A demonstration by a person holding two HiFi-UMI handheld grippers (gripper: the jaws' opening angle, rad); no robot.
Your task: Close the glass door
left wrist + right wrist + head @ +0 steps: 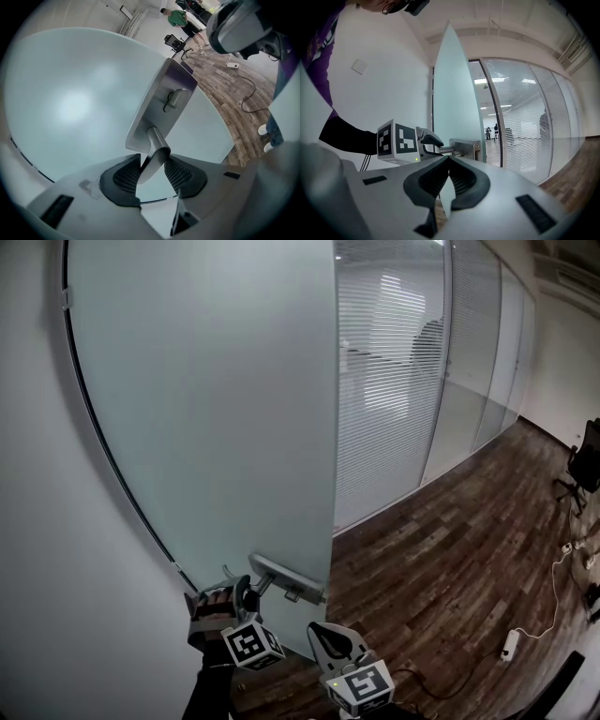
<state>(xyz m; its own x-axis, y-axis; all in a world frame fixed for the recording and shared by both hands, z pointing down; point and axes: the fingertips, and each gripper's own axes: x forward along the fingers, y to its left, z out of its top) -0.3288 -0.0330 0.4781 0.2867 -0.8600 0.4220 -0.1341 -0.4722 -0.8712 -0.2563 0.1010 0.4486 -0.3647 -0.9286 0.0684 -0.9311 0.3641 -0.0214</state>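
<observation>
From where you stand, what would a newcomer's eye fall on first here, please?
The big frosted glass door fills the head view's upper left, beside a blind-covered glass wall. Low on it, the left gripper clamps the metal door handle in its jaws; the right gripper waits alongside, jaws together.
</observation>
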